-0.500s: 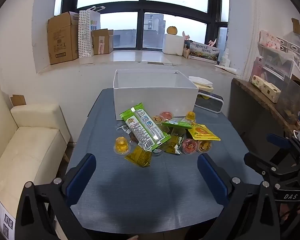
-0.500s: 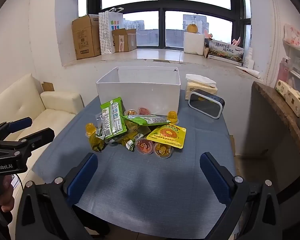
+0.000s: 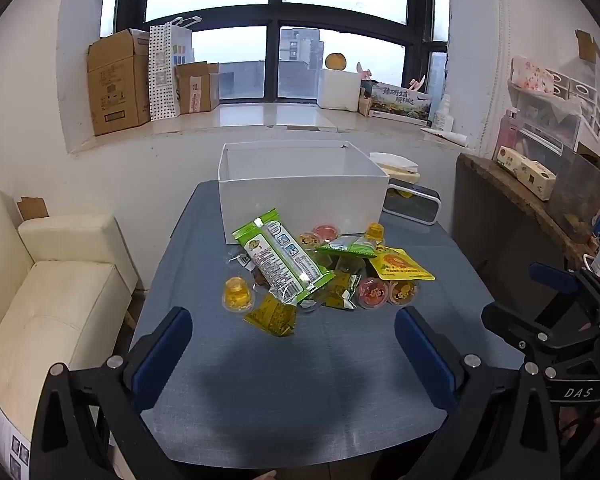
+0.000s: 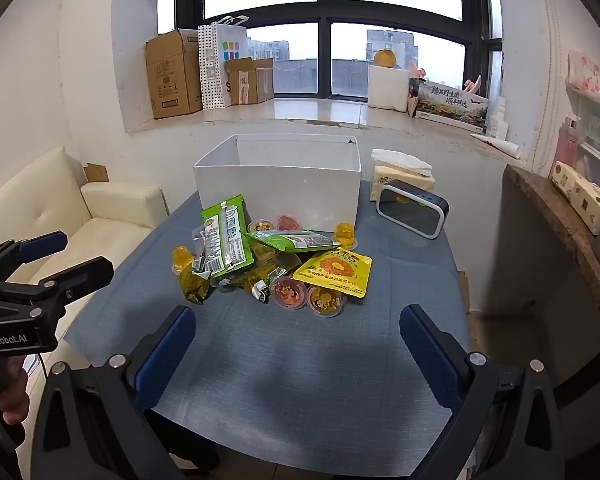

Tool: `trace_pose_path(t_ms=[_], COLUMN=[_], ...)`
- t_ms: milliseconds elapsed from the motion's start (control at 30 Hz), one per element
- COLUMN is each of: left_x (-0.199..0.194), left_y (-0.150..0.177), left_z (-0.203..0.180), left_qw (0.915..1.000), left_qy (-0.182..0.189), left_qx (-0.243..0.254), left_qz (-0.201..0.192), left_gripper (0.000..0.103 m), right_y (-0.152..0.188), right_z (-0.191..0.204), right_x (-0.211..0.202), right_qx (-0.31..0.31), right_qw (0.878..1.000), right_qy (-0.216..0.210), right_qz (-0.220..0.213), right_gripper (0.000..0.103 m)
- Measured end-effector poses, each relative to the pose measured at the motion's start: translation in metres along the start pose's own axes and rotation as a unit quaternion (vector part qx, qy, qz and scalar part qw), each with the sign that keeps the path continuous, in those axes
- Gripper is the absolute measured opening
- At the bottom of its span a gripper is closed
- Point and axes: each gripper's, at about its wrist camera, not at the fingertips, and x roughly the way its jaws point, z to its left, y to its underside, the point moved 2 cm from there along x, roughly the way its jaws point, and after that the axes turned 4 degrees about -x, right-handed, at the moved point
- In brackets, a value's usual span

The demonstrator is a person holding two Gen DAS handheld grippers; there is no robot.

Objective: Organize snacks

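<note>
A heap of snacks lies mid-table in front of a white open box (image 3: pixel 300 196) (image 4: pixel 278 192). On top is a long green packet (image 3: pixel 282 258) (image 4: pixel 226 242), with a yellow pouch (image 3: pixel 400 266) (image 4: pixel 334 270), yellow jelly cups (image 3: pixel 238 294) (image 4: pixel 182 258), red and orange jelly cups (image 3: pixel 374 292) (image 4: pixel 288 292) and small olive sachets (image 3: pixel 272 314) around it. My left gripper (image 3: pixel 292 354) hangs open over the near table, short of the heap. My right gripper (image 4: pixel 298 352) is likewise open, with nothing between its fingers.
The table (image 3: pixel 300 392) has a blue-grey cloth. A grey clock-like device (image 4: pixel 412 214) and a tissue pack (image 4: pixel 402 174) stand right of the box. A cream sofa (image 3: pixel 40 300) is at left, a dark counter (image 4: pixel 560 208) at right. Cardboard boxes (image 3: pixel 116 82) line the windowsill.
</note>
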Motion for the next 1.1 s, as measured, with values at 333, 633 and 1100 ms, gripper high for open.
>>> trace_pose_path(t_ms=[333, 633, 1100], left_x=[0.0002, -0.0021, -0.0041], left_y=[0.0022, 0.0007, 0.0008], left_z=[-0.0036, -0.0072, -0.0095], left_qw=[1.0, 0.9999, 0.9998], left_qy=[-0.001, 0.004, 0.006], left_qx=[0.009, 0.016, 0.02], left_qz=[0.0, -0.001, -0.002], left_gripper=[0.103, 0.103, 0.103], right_y=[0.0011, 0.0001, -0.0014], right_z=[-0.0039, -0.0054, -0.0063], right_x=[-0.0025, -0.0038, -0.0069], right_qx=[0.001, 0.003, 0.009], right_qw=[1.0, 1.0, 1.0], right_qy=[0.0, 0.0, -0.002], right_qz=[-0.004, -0.004, -0.01], right_gripper=[0.103, 0.103, 0.103])
